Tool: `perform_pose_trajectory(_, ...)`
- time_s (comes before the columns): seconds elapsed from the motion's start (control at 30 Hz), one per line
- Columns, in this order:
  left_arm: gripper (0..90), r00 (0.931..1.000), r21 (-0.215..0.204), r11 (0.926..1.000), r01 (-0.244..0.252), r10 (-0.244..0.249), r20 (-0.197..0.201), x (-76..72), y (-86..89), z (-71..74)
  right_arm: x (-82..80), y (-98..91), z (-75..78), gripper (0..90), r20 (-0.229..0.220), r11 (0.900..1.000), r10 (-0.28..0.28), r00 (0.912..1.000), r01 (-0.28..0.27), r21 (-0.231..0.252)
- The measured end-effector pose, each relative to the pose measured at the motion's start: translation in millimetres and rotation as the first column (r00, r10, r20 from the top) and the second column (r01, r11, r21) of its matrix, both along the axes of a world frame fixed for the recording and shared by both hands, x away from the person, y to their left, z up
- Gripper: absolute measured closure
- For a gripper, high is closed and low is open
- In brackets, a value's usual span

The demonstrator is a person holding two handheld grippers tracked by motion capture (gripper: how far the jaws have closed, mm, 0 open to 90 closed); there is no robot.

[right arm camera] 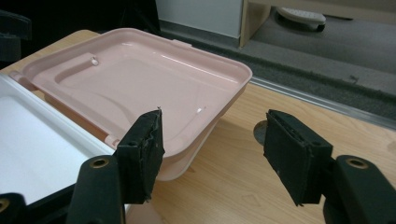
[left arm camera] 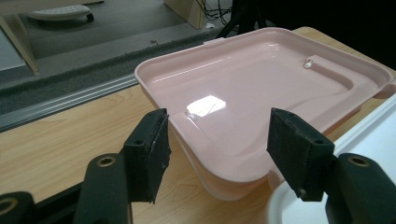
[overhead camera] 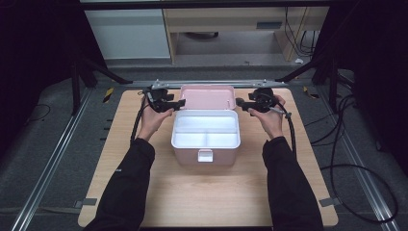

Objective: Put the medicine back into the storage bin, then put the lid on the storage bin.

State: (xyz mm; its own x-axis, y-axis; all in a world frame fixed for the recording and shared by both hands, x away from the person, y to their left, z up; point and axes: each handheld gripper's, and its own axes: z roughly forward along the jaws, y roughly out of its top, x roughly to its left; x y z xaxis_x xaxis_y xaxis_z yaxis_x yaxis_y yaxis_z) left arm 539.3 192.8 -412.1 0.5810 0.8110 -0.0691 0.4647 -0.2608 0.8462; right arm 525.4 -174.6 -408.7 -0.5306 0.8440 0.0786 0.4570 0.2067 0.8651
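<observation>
High view: pink storage box (overhead camera: 206,156) at frame centre on wooden table (overhead camera: 207,202), white divided tray (overhead camera: 206,130) inside, pink lid (overhead camera: 208,96) flipped back behind. Left gripper (overhead camera: 179,104) at lid's left edge, right gripper (overhead camera: 239,103) at lid's right edge, both spread wide, gripping nothing.

Left gripper view: jaws wide apart, lid (left arm camera: 261,98) corner between them, pads not pressing; tray rim (left arm camera: 373,135) lower right.

Right gripper view: jaws wide, lid (right arm camera: 140,84) upper left, corner beside left jaw; tray (right arm camera: 37,140) lower left.
</observation>
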Motion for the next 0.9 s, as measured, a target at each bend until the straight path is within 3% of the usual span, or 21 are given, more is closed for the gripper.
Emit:
perform_pose_trajectory(0.3, 39.5, 0.9982, -0.001, 0.9996, -0.027, 0.027, -0.054, 13.5, -1.5, -21.4, 16.6, 7.4, -23.3, 38.4, -0.05, 0.9998, 0.003, 0.9987, -0.002, 0.02)
perform_pose_trajectory(0.37, 39.7, 0.9976, -0.015, 0.9994, -0.031, 0.03, -0.062, 15.6, -0.4, -23.5, 20.6, 8.4, -29.4, 38.8, -0.062, 0.9978, 0.007, 0.998, -0.003, 0.066)
perform_pose_trajectory(0.6, 41.9, 0.9981, -0.056, 0.9983, -0.019, 0.016, -0.059, 24.2, -1.1, -33.1, 30.8, 12.9, -40.3, 39.0, -0.1, 0.99, 0.004, 0.995, 0.01, 0.141)
perform_pose_trajectory(0.63, 43.8, 0.9979, -0.041, 0.999, -0.018, 0.016, -0.063, 24.7, -1.9, -34.3, 31.9, 13.5, -41.9, 39.2, -0.099, 0.989, 0.004, 0.9951, 0.01, 0.147)
perform_pose_trajectory(0.77, 46.9, 0.9965, -0.097, 0.9949, -0.029, 0.021, -0.081, 28.3, -2.8, -39.3, 33.9, 14.2, -44.4, 39.9, -0.104, 0.986, 0.002, 0.9946, 0.015, 0.166)
perform_pose_trajectory(0.9, 50.2, 0.9967, -0.089, 0.9956, -0.03, 0.024, -0.078, 29.8, -2.8, -39.7, 36.9, 13.6, -46.5, 41.4, -0.122, 0.9814, -0.018, 0.9924, 0.041, 0.188)
